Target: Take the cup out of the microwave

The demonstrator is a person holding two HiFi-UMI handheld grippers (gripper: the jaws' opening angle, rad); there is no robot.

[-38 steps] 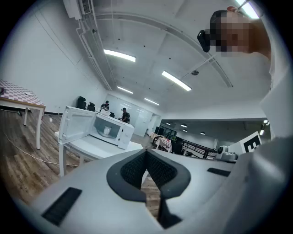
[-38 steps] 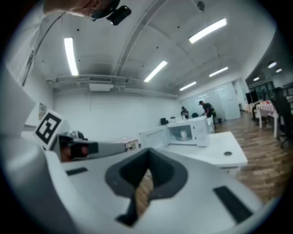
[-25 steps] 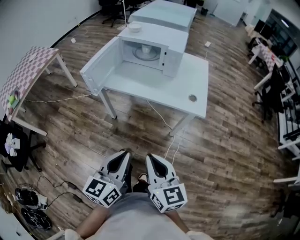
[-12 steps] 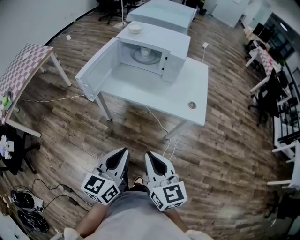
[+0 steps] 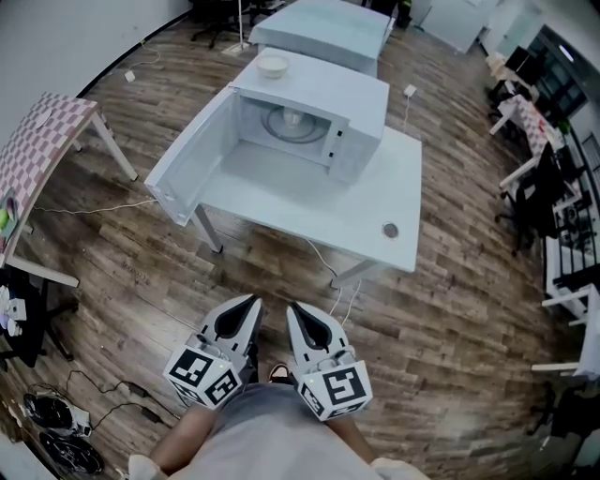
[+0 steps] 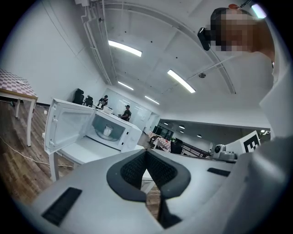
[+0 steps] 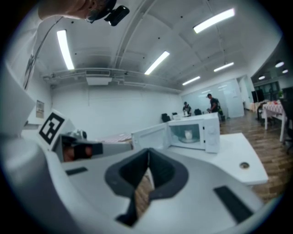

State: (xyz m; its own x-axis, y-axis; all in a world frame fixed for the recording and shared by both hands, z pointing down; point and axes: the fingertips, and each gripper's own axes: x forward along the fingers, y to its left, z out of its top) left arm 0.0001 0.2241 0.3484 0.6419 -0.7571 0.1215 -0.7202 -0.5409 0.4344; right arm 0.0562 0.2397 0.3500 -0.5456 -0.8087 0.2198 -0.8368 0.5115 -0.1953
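Note:
A white microwave [image 5: 361,112] stands on a white table [image 5: 375,202] with its door [image 5: 187,159] swung wide to the left. Inside, a small white cup [image 5: 293,118] sits on the turntable; it also shows as the cup [image 6: 108,131] in the left gripper view and the cup [image 7: 187,134] in the right gripper view. My left gripper [image 5: 251,302] and right gripper [image 5: 292,307] are held side by side close to my body, well short of the table. Both are shut with nothing between the jaws.
A white bowl [image 5: 273,65] rests on top of the microwave. A chequered table [image 5: 42,141] stands at the left, cables [image 5: 103,384] lie on the wood floor, and desks and chairs [image 5: 553,187] line the right. Another white table [image 5: 323,23] stands behind the microwave.
The table and microwave have drawn nearer and lower in the head view as I walk toward them. Both grippers keep their place before my body, still shut.

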